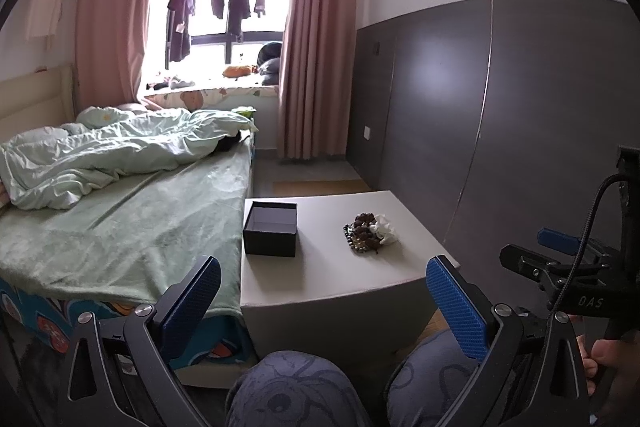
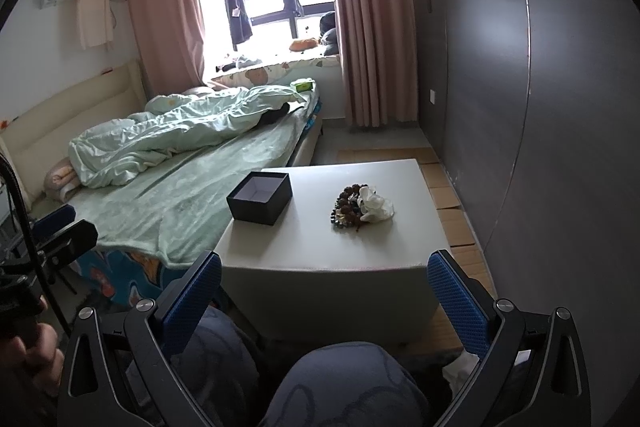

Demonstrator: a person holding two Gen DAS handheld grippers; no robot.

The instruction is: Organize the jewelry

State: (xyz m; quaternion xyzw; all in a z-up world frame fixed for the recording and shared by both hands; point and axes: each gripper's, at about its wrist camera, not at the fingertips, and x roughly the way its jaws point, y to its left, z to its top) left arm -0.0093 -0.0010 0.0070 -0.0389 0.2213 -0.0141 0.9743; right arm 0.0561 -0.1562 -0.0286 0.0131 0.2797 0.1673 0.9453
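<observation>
Both your claws, left claw (image 1: 323, 301) and right claw (image 2: 324, 295), gape wide, empty; beaded jewelry (image 1: 362, 237) waits mid-frame beside the open box (image 1: 271, 233) on the desk (image 1: 320, 279).

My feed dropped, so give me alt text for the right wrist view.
Open right gripper hovers short of a pale square table holding an open, empty dark box and a heap of dark beaded jewelry beside white crumpled tissue.
</observation>
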